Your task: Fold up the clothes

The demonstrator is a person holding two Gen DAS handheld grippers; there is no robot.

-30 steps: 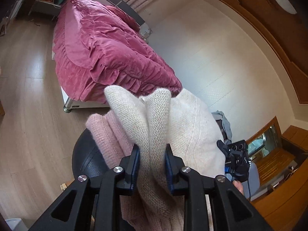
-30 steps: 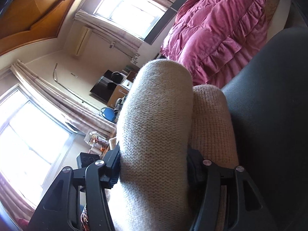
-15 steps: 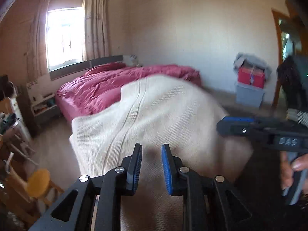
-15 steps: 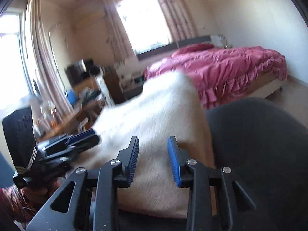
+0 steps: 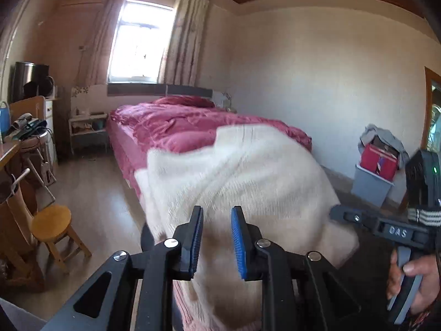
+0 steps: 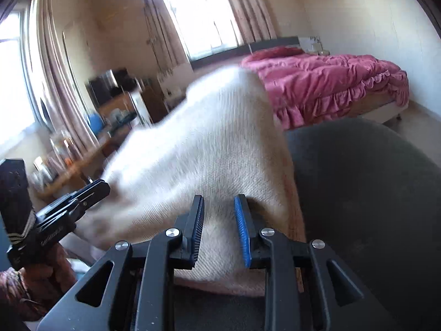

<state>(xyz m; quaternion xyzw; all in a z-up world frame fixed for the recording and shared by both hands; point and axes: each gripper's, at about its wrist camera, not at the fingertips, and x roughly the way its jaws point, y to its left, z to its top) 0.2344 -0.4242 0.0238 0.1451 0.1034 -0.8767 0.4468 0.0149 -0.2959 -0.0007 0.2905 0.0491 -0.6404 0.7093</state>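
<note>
My left gripper (image 5: 216,238) is parted, a clear gap between its blue-lined pads with nothing pinched; the cream knit sweater (image 5: 242,182) shows through the gap just ahead. My right gripper (image 6: 219,230) stands the same way, jaws apart and holding nothing, with the sweater's knit right in front of its fingertips. In the left wrist view I see my right gripper from the side at the sweater's right edge, my right hand (image 5: 413,281) wrapped round its handle; in the right wrist view my left gripper sits at the sweater's left edge, just beside the cloth, though blur keeps me from telling whether it touches.

The sweater lies spread in a soft mound over a dark rounded chair seat (image 6: 372,193), with a pinkish knit layer (image 6: 242,287) showing under its near hem. Its far edge is smeared by motion blur.

Beyond it stands a bed with a ruffled magenta quilt (image 6: 330,82), under a curtained window (image 5: 137,49). A small round wooden stool (image 5: 52,223) stands on the floor to the left, and a grey bin with a red box (image 5: 377,162) sits by the right wall
</note>
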